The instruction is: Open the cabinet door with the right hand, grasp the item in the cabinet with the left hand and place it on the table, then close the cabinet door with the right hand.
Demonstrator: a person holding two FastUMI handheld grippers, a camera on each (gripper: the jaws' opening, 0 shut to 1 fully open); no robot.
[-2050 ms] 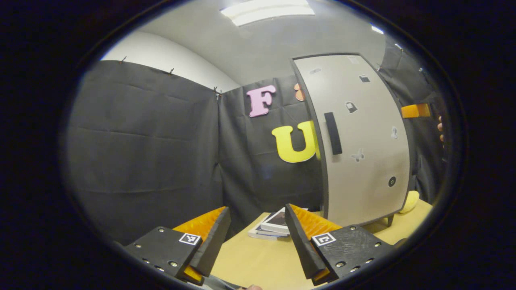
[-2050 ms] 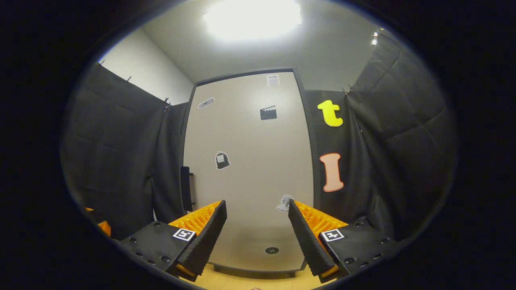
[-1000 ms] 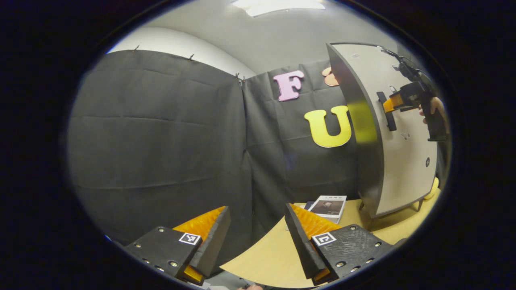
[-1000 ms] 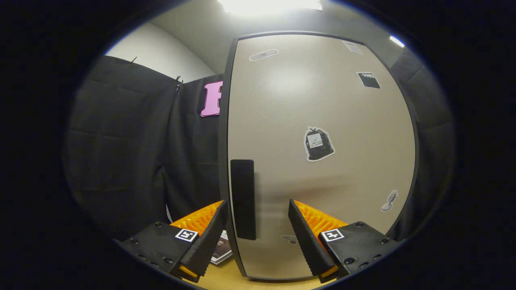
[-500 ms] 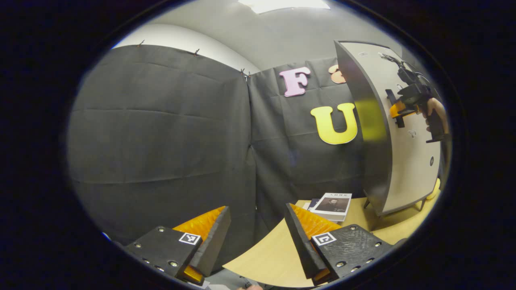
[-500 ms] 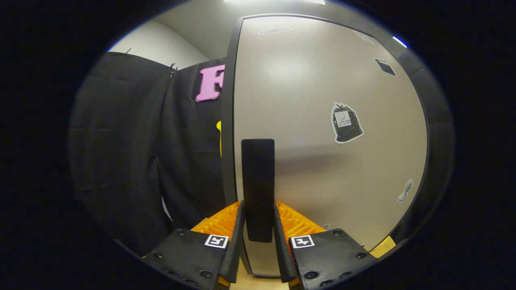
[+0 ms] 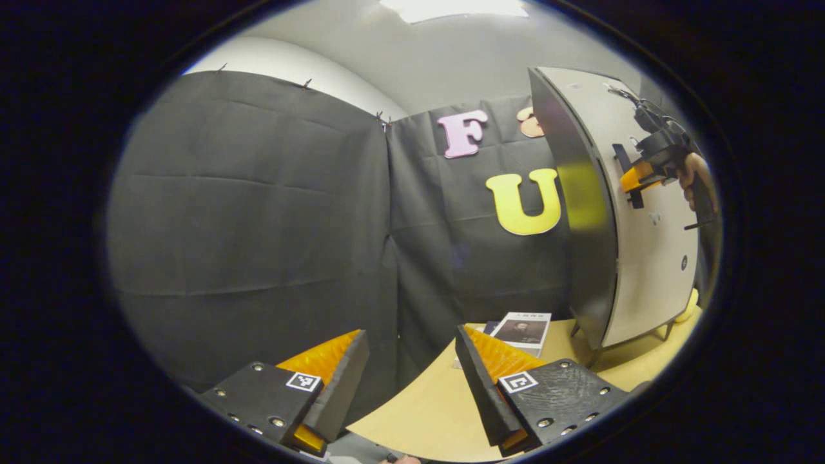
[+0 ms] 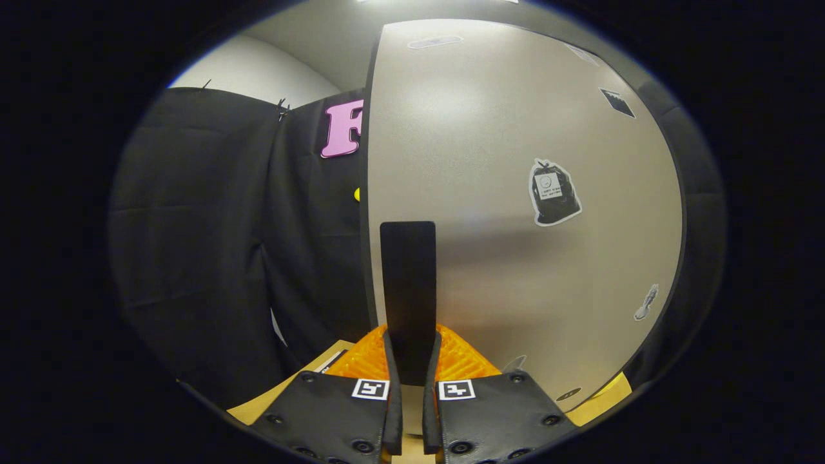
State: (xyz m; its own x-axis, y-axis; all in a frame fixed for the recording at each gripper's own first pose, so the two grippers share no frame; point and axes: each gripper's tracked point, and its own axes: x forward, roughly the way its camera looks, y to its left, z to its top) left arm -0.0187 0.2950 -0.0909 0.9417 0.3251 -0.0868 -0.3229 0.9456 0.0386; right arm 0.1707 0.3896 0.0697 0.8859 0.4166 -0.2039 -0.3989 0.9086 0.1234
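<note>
A tall pale cabinet stands on a light wooden table, its door dotted with small stickers. A dark upright handle sits near the door's left edge. In the right gripper view, the right gripper has closed its two fingers tightly on the lower part of this handle, one finger pressing each side. In the left gripper view, that same gripper and the hand holding it appear far off, at the handle on the cabinet's front. The left gripper hovers over the table's near edge, well to the left of the cabinet, its fingers spread wide and holding nothing. A book lies flat on the table just left of the cabinet's foot. The item inside the cabinet is hidden behind the door.
</note>
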